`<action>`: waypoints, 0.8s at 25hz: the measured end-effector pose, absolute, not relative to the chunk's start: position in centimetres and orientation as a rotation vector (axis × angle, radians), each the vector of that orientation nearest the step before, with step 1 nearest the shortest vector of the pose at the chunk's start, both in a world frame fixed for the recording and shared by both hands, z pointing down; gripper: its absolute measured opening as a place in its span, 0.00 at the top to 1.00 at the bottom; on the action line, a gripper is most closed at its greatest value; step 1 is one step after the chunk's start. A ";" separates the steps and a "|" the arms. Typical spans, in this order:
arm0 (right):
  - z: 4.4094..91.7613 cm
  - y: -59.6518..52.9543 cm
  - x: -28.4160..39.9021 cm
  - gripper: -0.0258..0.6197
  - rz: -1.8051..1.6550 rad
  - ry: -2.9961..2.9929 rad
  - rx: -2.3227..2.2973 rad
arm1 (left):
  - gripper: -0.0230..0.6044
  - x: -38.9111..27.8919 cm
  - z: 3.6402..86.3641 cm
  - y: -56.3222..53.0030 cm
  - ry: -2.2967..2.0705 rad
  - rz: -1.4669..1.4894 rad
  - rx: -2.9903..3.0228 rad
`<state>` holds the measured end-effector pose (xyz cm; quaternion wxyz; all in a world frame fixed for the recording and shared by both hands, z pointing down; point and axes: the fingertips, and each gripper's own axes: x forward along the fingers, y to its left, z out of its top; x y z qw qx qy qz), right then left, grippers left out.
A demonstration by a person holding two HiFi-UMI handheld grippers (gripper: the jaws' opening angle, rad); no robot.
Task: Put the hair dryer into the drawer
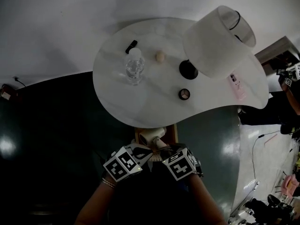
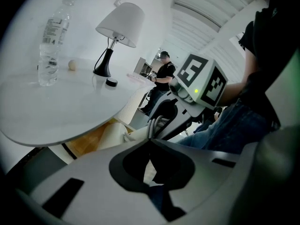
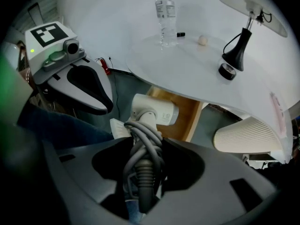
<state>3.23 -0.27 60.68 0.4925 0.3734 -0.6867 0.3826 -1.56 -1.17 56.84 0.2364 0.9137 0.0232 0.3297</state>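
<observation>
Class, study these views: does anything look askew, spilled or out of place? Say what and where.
The lamp shade on the table looks tilted rather than level. Otherwise nothing stands out: the bottle stands upright with nothing spilled, and the right tool grips the dryer by its cord-wrapped handle.
</observation>
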 end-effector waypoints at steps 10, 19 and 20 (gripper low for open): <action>63.1 -1.7 2.7 0.63 0.931 -1.670 0.831 | 0.95 -1.1 59.1 -1.7 0.005 0.929 2.451; 65.3 -2.3 3.5 0.63 0.970 -1.626 0.886 | 0.95 -0.6 61.2 -1.4 0.017 0.969 2.424; 65.4 -2.4 3.5 0.63 0.978 -1.624 0.899 | 0.95 -0.6 61.4 -1.5 0.014 0.971 2.420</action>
